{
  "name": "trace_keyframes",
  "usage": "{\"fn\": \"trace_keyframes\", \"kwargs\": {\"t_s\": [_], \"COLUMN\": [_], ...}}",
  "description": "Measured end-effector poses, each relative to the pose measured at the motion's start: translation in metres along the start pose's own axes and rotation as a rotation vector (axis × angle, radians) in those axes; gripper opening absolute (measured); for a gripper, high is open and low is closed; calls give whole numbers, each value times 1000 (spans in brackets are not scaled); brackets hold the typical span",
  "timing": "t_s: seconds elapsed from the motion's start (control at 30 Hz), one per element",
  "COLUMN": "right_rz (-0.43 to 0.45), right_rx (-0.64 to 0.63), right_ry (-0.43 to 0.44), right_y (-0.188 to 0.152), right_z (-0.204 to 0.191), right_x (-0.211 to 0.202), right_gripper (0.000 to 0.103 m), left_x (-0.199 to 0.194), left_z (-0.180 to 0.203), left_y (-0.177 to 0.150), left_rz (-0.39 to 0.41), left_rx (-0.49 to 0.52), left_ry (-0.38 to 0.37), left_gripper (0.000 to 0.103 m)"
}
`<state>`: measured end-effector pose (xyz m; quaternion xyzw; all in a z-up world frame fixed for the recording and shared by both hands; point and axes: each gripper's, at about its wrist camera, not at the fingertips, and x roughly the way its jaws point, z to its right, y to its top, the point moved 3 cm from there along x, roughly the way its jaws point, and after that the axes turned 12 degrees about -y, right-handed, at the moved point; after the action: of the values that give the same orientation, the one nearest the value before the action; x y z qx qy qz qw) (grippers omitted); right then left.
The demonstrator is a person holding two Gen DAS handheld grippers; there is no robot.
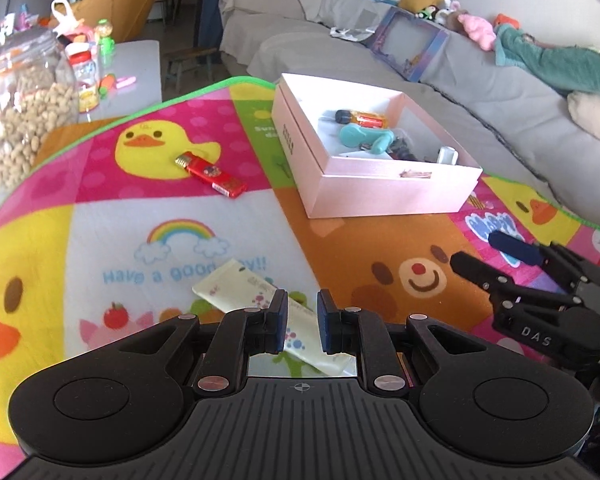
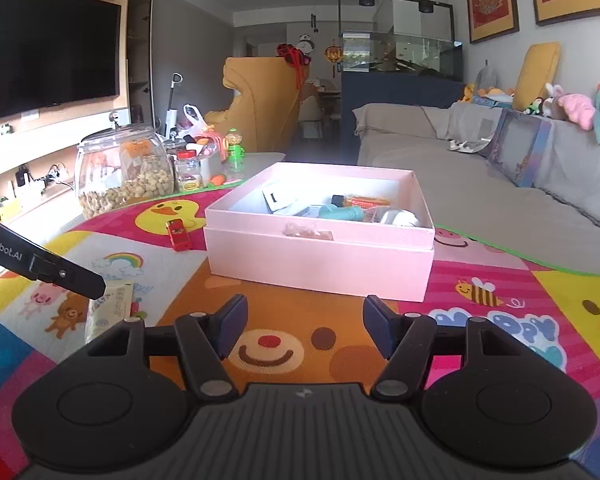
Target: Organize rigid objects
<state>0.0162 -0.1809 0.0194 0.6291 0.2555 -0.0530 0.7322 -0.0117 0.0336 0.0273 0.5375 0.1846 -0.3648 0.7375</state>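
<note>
**Cream tube sits under the left fingers, running slantwise**

In the left wrist view the left gripper (image 1: 302, 326) hovers over a cream tube (image 1: 236, 286) at lower centre of the frame. The tube's long axis runs from upper left to lower right, passing beneath the gap between the pads; whether they touch it cannot be told. Its jaws are nearly closed, with nothing clamped between them. The right gripper (image 2: 304, 330), at the right edge of that view, is released, its jaws spread with only the mat (image 2: 500, 280) below, and it lies farther from the tube. So the left hand is the nearer one.

The tube looks soft, smooth plastic, flat at its crimped end. A red lighter (image 1: 210, 174), hard and glossy, lies at centre left on the fleecy mat. The pink box (image 1: 380, 192), stiff card, stands upper centre, already holding small items.
</note>
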Motion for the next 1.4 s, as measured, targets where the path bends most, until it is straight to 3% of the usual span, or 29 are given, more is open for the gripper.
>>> {"fn": "trace_keyframes", "kwargs": {"t_s": [0.2,0.7,0.77,0.93,1.03,1.1,1.2,1.27,1.3,1.4], "right_rz": [-163,-251,-281,-237,-361,-476,-592,-544,-472,-270], "right_rx": [15,-77,-97,-190,-171,-145,-94,-132,-179,-359], "right_ry": [26,-39,17,148,276,357,507,546,521,350], "right_y": [-13,-19,-6,52,63,59,58,72,84,112], "right_z": [-1,-31,-37,-71,-97,-114,-141,-162,-171,-199], "right_x": [5,-10,-8,-4,17,31,43,45,46,67], "right_gripper": [64,64,64,64,64,52,45,44,44,44], "left_x": [-12,-20,-19,-29,-38,-47,-59,-66,-68,-66], "left_z": [-17,-35,-39,-50,-61,-74,-100,-114,-118,-114], "left_y": [-6,2,2,-6,-17,-22,-26,-27,-28,-31], "left_rz": [38,69,86,159,153,151,166,181,183,160], "left_rx": [-43,-32,-31,-47,-59,-81,-157,-210,-225,-224], "left_ry": [18,6,1,-49,13,50,87,87,82,45], "left_gripper": [18,18,18,18,18,18,18,18,18,18]}}
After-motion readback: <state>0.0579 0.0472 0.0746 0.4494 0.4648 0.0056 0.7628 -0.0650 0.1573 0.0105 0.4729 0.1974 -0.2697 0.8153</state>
